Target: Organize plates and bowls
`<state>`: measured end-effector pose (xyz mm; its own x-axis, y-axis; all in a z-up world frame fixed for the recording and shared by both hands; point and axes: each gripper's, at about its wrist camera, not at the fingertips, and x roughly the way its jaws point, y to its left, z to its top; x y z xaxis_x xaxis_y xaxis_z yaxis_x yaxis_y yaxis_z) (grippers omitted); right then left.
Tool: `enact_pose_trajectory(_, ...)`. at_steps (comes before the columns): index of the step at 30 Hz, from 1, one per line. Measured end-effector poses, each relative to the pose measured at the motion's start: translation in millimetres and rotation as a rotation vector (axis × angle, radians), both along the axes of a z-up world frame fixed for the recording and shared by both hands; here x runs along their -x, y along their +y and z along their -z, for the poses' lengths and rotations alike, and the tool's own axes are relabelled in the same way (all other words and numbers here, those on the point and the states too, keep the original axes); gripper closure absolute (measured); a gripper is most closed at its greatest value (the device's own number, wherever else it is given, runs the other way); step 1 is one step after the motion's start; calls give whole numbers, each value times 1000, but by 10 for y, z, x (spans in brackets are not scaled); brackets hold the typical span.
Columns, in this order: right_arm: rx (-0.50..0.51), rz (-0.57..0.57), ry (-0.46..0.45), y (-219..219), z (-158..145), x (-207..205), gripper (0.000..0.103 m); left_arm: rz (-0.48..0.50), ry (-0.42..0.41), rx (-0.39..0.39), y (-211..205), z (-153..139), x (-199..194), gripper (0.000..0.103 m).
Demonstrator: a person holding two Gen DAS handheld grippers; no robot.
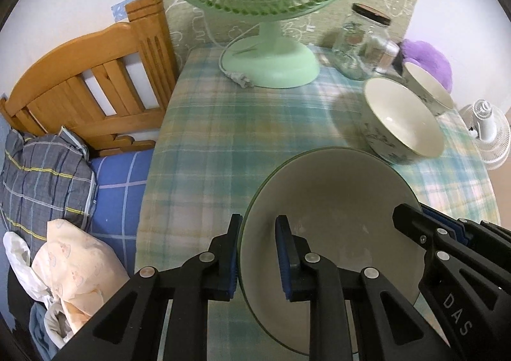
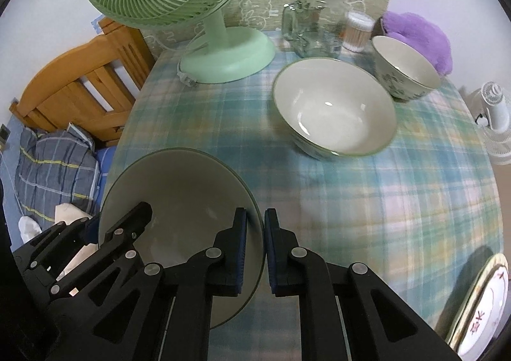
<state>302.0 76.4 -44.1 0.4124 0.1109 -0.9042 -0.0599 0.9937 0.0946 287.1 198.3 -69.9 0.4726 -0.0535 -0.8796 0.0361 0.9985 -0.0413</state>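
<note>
My left gripper (image 1: 260, 257) is clamped on the near-left rim of a large pale bowl (image 1: 335, 217), one blue-padded finger outside the wall and one inside. My right gripper (image 1: 412, 227) pinches the same bowl's right rim. Beyond it on the plaid tablecloth (image 1: 223, 137) sits a floral-patterned bowl (image 1: 402, 121), a smaller one (image 1: 428, 86) just behind it, then a glass jar (image 1: 361, 41) and a green desk fan (image 1: 265, 10). A wooden headboard (image 1: 89, 73) stands left.

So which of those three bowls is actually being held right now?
The plain greenish bowl nearest the camera: both tools, left and right, clamp its rim. The two patterned bowls sit untouched by the jar.
</note>
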Motion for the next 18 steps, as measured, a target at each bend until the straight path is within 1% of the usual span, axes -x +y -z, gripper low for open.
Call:
enact_pose_trajectory(11, -8, 18, -20, -386, -196, 434, 89, 12, -33, -8, -395, -217, 412, 85)
enact_pose_trajectory(18, -23, 28, -22, -711, -306, 775, 89, -1, -26, -8, -692, -301, 739, 85)
